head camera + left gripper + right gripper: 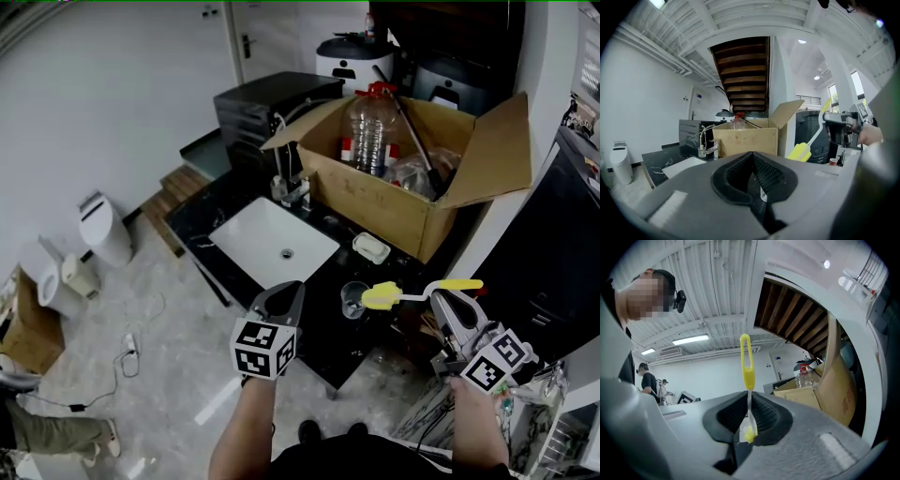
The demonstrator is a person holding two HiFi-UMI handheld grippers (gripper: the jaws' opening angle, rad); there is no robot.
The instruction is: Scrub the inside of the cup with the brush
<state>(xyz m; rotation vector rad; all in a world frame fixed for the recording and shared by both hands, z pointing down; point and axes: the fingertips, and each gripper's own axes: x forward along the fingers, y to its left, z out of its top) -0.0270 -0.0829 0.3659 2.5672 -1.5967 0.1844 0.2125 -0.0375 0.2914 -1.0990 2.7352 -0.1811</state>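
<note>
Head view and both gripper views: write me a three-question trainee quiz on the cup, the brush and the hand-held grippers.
1. True or false: the left hand-held gripper holds the cup.
2. The right hand-held gripper is shut on: A a spoon, B the brush, C a towel.
3. Fill in: the brush's head is coloured ___.
Key: 1 false, it is shut on nothing; 2 B; 3 yellow.

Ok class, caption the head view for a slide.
Right claw holds a yellow brush beside a clear cup on the black counter.
</note>
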